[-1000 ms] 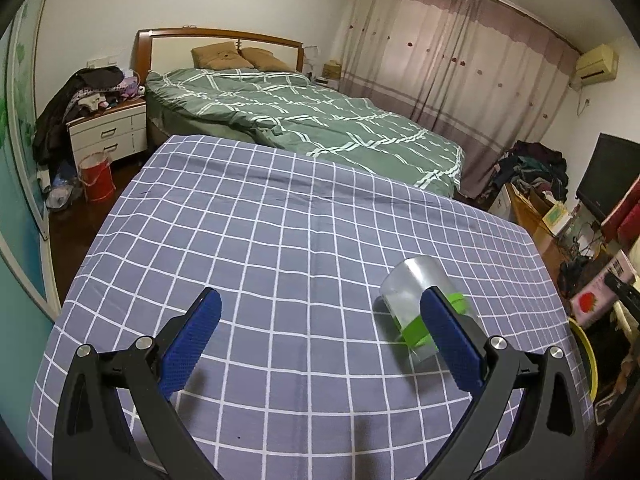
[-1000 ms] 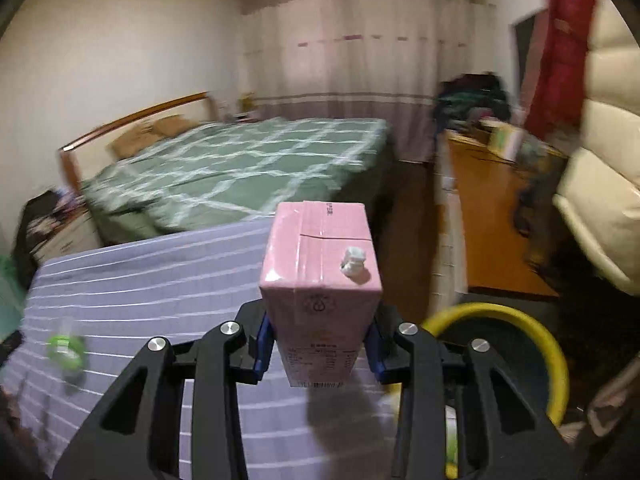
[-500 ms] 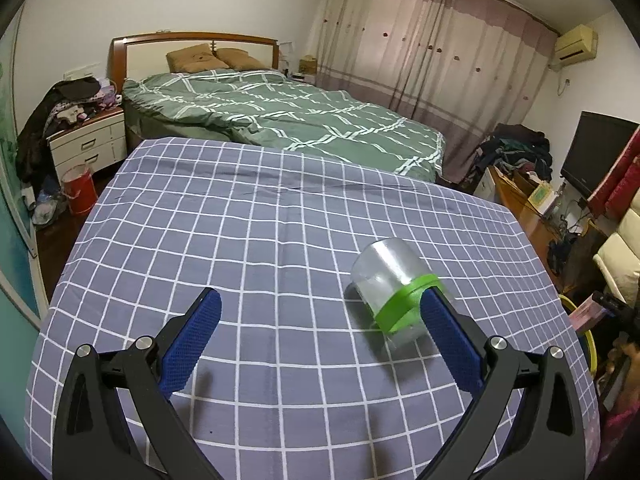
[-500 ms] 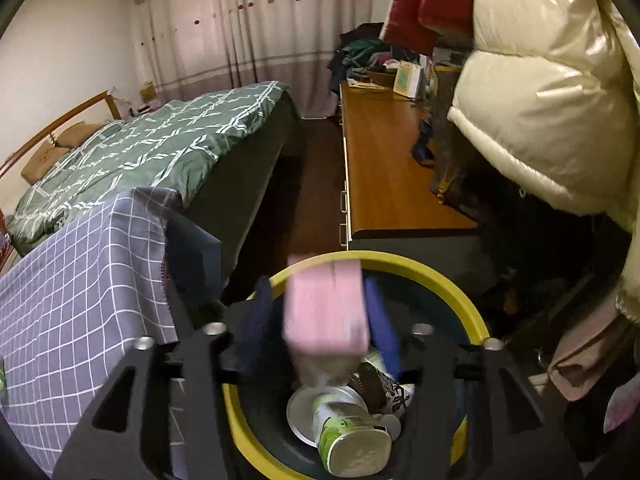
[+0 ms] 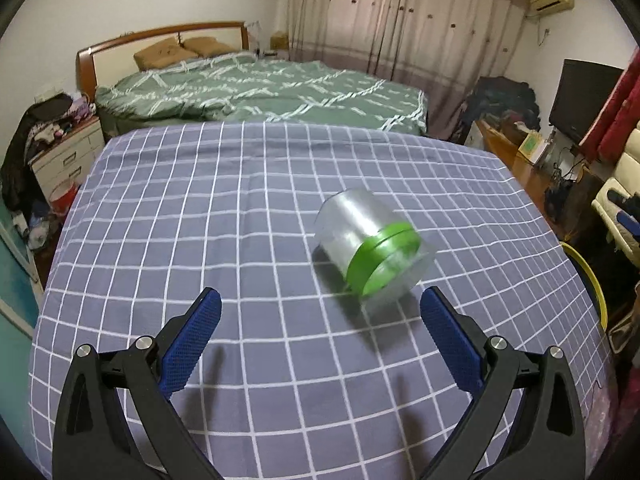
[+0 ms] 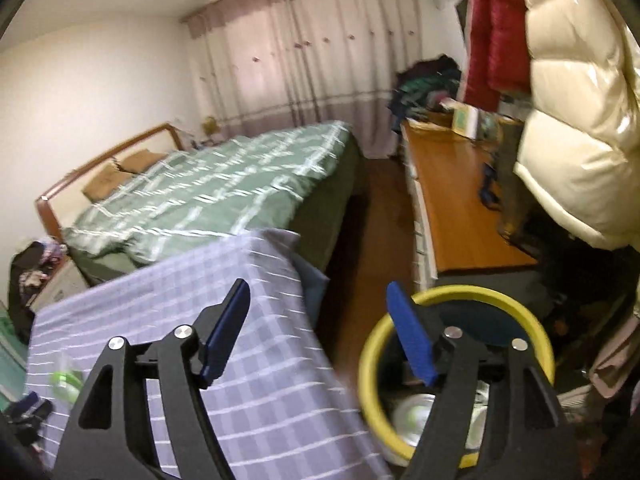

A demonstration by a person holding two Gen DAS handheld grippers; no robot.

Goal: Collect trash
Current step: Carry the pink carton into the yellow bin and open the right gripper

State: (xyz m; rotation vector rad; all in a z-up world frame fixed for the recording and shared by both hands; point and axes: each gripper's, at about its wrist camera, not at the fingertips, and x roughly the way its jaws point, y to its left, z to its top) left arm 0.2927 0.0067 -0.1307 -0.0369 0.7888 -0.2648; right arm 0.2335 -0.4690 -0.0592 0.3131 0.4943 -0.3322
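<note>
The pink carton is gone from my right gripper [image 6: 318, 300], whose jaws now stand wide and empty beside the bin [image 6: 456, 364]. The jar [image 5: 370, 246] lies on its side on the checked cloth [image 5: 200, 208], ahead and right of centre between my left gripper's [image 5: 320, 306] wide-open jaws, its long axis slanting toward the right finger. The left is nearer.
</note>
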